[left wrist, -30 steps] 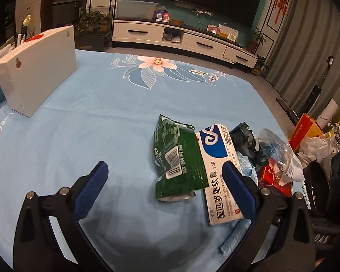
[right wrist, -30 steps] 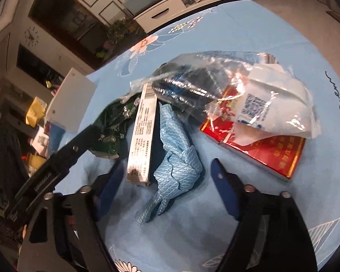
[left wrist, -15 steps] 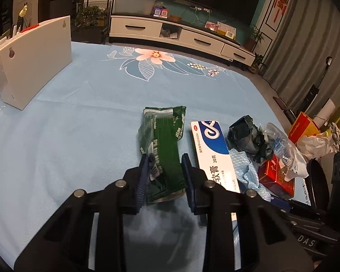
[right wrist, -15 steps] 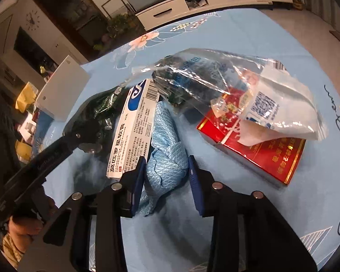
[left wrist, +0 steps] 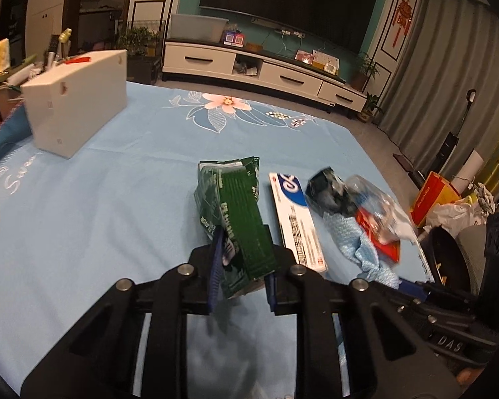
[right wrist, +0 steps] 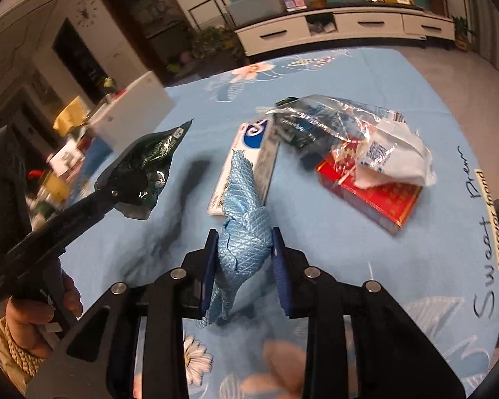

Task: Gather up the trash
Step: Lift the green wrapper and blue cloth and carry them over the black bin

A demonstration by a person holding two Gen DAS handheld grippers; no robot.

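Observation:
My left gripper (left wrist: 241,259) is shut on a green foil wrapper (left wrist: 236,212) and holds it lifted above the blue tablecloth; the wrapper also shows in the right wrist view (right wrist: 143,166). My right gripper (right wrist: 244,259) is shut on a crumpled blue cloth (right wrist: 244,206), raised off the table. On the table lie a white and blue ointment box (right wrist: 246,163), a red box (right wrist: 376,196) and a clear plastic bag (right wrist: 342,123) with white paper and dark packets in it.
A white box (left wrist: 76,99) stands at the table's far left. The blue flowered tablecloth (left wrist: 116,199) covers the table. A yellow-red bag (left wrist: 432,196) and white rubbish lie on the floor to the right, beside a dark bin (left wrist: 449,256).
Both grippers, open a second ago, shut on their items half a second ago. Since then they have lifted the green wrapper and the blue cloth off the table.

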